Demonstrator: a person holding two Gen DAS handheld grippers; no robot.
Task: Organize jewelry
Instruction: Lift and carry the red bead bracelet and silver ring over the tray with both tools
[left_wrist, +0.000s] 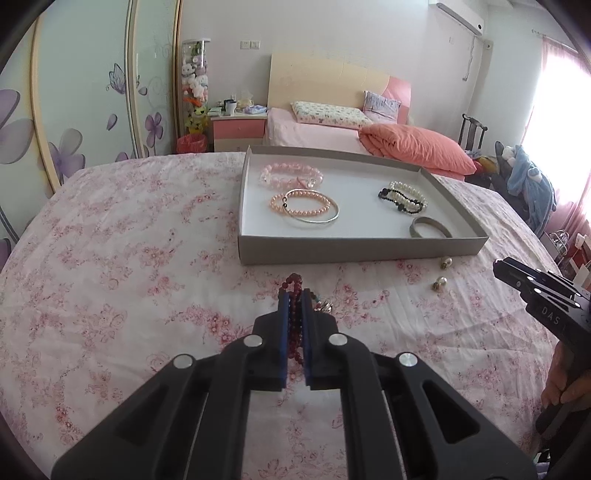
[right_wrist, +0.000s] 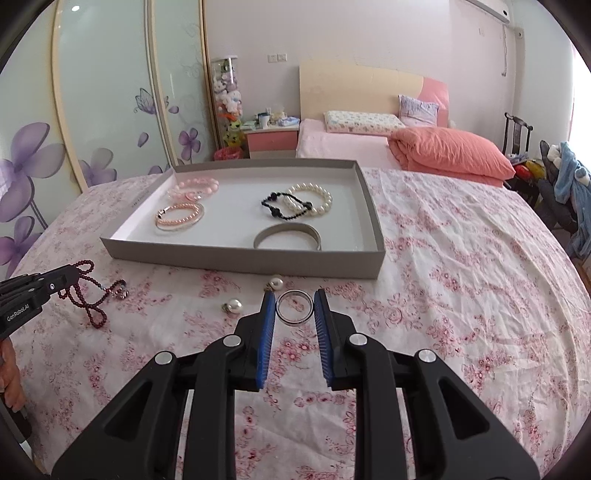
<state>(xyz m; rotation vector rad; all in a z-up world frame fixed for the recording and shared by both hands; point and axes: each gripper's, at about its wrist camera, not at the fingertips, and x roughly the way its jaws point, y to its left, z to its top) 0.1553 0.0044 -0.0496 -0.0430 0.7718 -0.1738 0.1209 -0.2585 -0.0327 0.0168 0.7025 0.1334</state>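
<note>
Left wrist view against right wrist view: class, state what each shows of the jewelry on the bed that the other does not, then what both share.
Only the left wrist view shows the left gripper close up, its jaws shut on the dark red bead strand, and a silver bangle's full outline under the peach pearl bracelet.

Only the right wrist view shows the ring between the open right gripper's jaws, not visibly pinched, and the strand's loose end trailing on the bedspread.

Both show the grey tray, its bracelets, and two pearl earrings outside it.
</note>
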